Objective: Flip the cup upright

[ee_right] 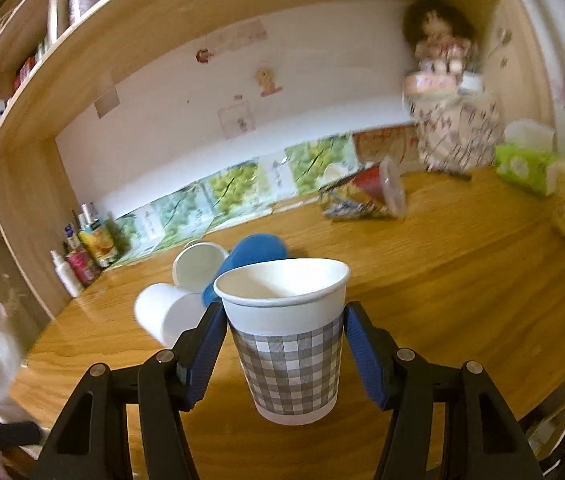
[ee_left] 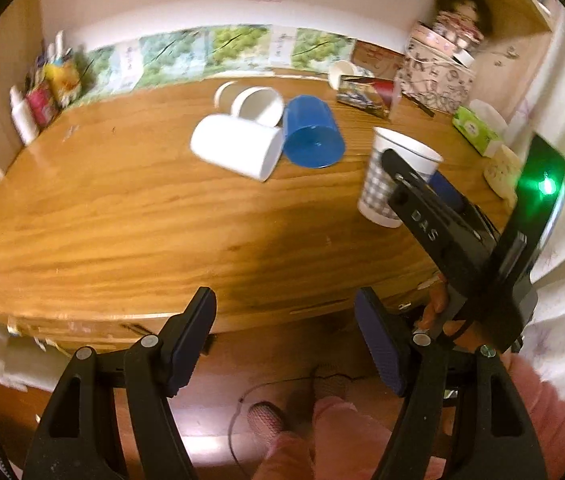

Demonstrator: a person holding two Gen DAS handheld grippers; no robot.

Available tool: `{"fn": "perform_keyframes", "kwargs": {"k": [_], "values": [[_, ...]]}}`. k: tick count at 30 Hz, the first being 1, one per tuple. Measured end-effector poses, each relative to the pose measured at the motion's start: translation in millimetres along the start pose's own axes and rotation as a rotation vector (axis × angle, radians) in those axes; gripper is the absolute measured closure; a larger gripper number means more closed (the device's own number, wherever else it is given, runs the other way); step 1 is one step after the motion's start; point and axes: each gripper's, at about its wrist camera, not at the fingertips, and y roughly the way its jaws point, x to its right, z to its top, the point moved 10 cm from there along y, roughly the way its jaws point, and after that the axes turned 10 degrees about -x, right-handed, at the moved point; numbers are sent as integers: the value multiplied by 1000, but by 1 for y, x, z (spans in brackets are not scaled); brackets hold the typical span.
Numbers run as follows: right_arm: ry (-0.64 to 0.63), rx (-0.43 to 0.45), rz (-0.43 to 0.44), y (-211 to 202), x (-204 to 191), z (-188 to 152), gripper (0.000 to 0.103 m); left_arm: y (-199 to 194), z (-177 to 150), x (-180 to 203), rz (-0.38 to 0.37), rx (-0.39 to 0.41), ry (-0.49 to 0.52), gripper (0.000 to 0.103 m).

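A grey-checked paper cup [ee_right: 288,340] stands upright on the wooden table [ee_right: 462,280], between the fingers of my right gripper [ee_right: 284,344]. The blue pads sit beside its walls, with a small gap at the right pad; I cannot tell whether they press it. The same cup [ee_left: 392,176] shows in the left wrist view with the right gripper's finger across it. My left gripper [ee_left: 286,340] is open and empty, held off the table's near edge. A white cup [ee_left: 238,146] and a blue cup [ee_left: 312,132] lie on their sides mid-table.
Another white cup [ee_left: 258,104] lies behind the two. A red-lidded cup [ee_right: 378,192] lies on its side at the back with a snack packet. A doll on patterned boxes [ee_right: 450,120], a green tissue box [ee_right: 526,166] and bottles [ee_right: 78,256] line the edges.
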Motion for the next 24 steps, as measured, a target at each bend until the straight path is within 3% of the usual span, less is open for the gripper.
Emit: {"fn": "perform_keyframes", "kwargs": {"k": [8, 13, 24], "values": [[-95, 91, -89, 0, 3, -4, 40, 9, -6, -20, 50, -50, -36, 28], [-160, 100, -105, 4, -2, -5, 39, 10, -11, -23, 65, -58, -42, 28], [-176, 53, -101, 2, 1, -16, 38, 11, -21, -16, 46, -71, -53, 28]]}}
